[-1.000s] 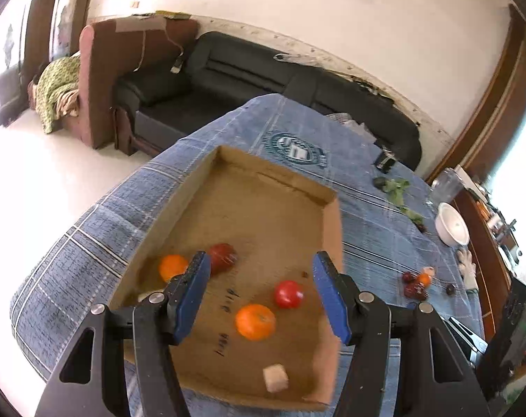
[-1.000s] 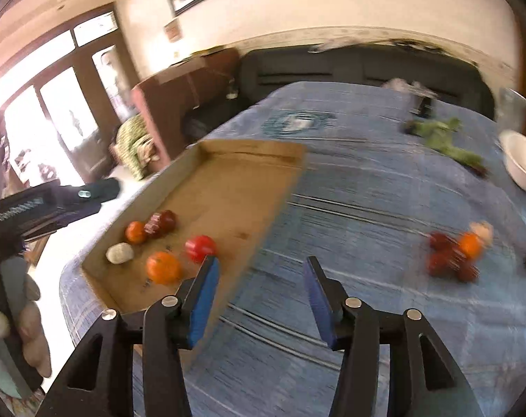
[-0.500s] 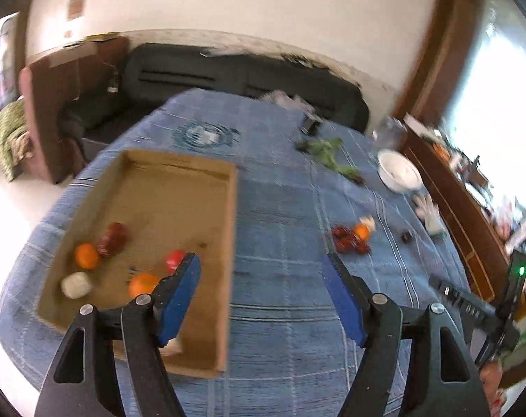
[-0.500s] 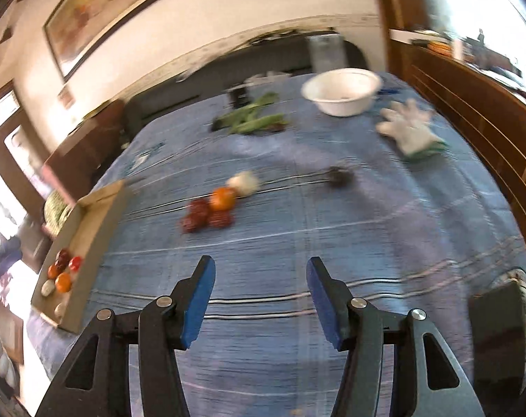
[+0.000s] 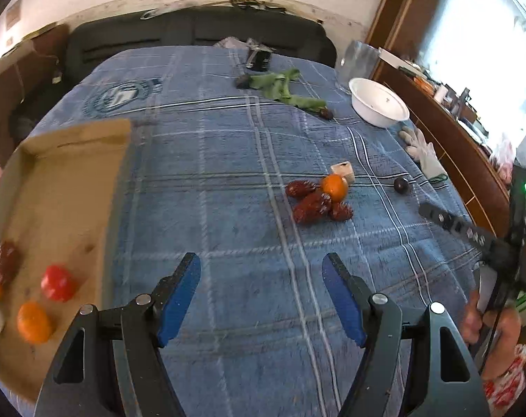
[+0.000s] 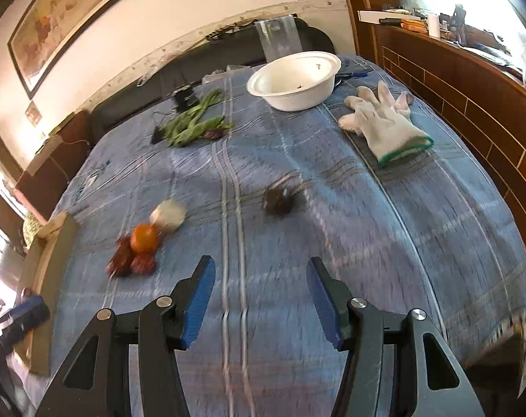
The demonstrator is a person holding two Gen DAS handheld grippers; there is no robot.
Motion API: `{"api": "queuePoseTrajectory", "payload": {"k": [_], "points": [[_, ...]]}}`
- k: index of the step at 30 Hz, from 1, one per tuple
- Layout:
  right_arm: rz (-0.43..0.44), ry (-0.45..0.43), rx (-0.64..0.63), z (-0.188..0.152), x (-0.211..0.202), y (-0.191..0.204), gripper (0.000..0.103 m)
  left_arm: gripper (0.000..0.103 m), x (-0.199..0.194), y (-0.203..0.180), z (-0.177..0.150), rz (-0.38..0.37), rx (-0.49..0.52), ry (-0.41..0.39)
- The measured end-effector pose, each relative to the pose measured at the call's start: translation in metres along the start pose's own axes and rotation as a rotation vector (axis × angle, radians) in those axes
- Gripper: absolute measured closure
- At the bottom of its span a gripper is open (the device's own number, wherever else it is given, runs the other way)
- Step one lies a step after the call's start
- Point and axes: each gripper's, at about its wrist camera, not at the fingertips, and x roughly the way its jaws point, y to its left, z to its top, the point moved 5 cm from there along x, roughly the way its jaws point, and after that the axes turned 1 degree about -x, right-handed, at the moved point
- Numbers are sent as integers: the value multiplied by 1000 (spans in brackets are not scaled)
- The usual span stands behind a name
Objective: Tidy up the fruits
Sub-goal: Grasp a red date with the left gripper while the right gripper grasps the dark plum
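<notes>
Left wrist view puts my left gripper [image 5: 261,299] above bare blue cloth [image 5: 228,208], jaws apart after just widening, nothing between them. My right gripper [image 6: 259,302] is likewise parted and empty. Fruit left to sort sits ahead: an orange [image 5: 334,187] touching three wrinkled red fruits [image 5: 311,203], well apart from the cardboard tray [image 5: 64,173]. I judge the orange light, firm and apt to roll, so I'd pinch across its middle; the red ones look soft and need a gentle squeeze
</notes>
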Motion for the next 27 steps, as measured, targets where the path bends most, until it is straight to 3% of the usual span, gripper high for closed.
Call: {"api": "queuePoseTrajectory", "payload": {"k": [5, 9, 14, 15, 17, 19, 27], "points": [[-39, 15, 12, 27, 34, -9, 44, 41, 37, -24, 15, -29, 77, 12], [-79, 23, -23, 37, 52, -7, 44, 41, 59, -41, 24, -21, 163, -6], [-110, 27, -57, 41, 64, -4, 46, 45, 83, -45, 25, -24, 188, 34], [-117, 24, -63, 41, 65, -3, 52, 49, 85, -46, 25, -29, 191, 38], [-140, 22, -81, 42, 68, -1, 66, 68, 88, -47, 24, -4, 212, 33], [-158, 17, -103, 41, 67, 1, 76, 74, 87, -48, 23, 19, 232, 25], [-102, -2, -87, 28, 47, 5, 78, 78, 58, -37, 22, -43, 145, 0]]}}
